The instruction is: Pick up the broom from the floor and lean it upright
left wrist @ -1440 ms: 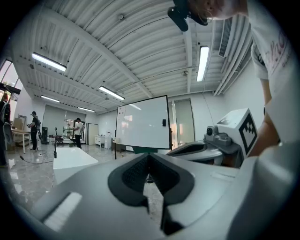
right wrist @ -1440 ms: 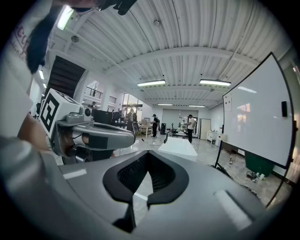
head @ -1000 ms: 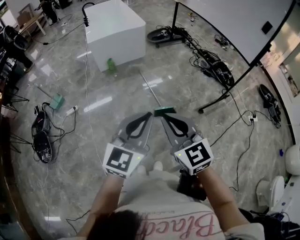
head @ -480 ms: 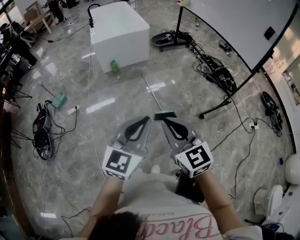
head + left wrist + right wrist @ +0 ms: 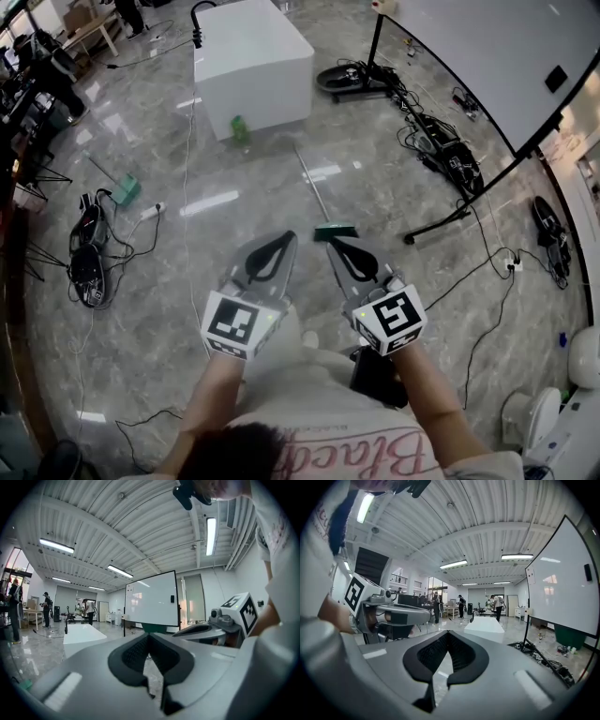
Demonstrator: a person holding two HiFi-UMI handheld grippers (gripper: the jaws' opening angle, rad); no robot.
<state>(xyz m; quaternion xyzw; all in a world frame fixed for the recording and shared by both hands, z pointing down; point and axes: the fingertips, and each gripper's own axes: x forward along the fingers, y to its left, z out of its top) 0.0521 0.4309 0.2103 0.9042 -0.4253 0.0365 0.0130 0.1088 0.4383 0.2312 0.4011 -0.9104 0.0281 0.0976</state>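
My left tool [image 5: 284, 238] and right tool [image 5: 331, 244] are closed and empty, centre frame. The broom [image 5: 315, 192] lies flat on the floor [image 5: 169, 309] just above them.

Bright ceiling strip lights [image 5: 515, 556] glare off the glossy floor [image 5: 216, 202]; fisheye edges bend and darken.

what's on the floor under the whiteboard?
Tangled black cables lie along the foot of the whiteboard, with a dark round object near its far post. Whatever lies behind the board is covered by it.
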